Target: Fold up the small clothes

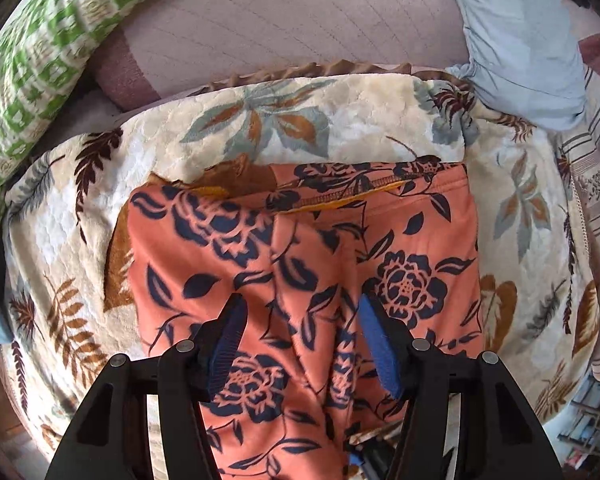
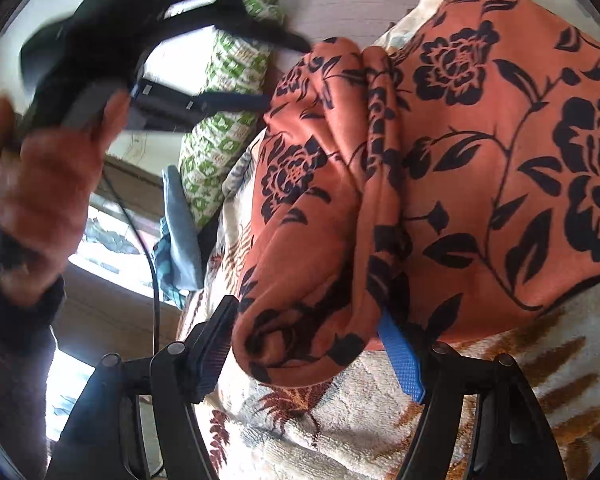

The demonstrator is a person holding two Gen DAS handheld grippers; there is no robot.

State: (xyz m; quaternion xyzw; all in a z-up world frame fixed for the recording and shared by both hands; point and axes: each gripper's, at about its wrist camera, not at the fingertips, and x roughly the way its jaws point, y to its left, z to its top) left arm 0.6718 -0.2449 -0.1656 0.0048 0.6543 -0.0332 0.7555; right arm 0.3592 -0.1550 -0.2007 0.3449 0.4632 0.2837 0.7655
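Left gripper point(image 1: 302, 320) spread wide above orange floral garment point(image 1: 308, 264), holding nothing. Right gripper point(image 2: 308, 332) spread too, rolled cloth end bulging between ribbed blue pads point(image 2: 402, 360), not pinched. Garment soft, fleecy, lying partly folded on plush cream leaf-print blanket point(image 1: 340, 120).

bed: cream leaf-print blanket point(image 1: 360, 120) | green-white pillow point(image 1: 40, 60) | pale blue pillow point(image 1: 520, 40) | daylight
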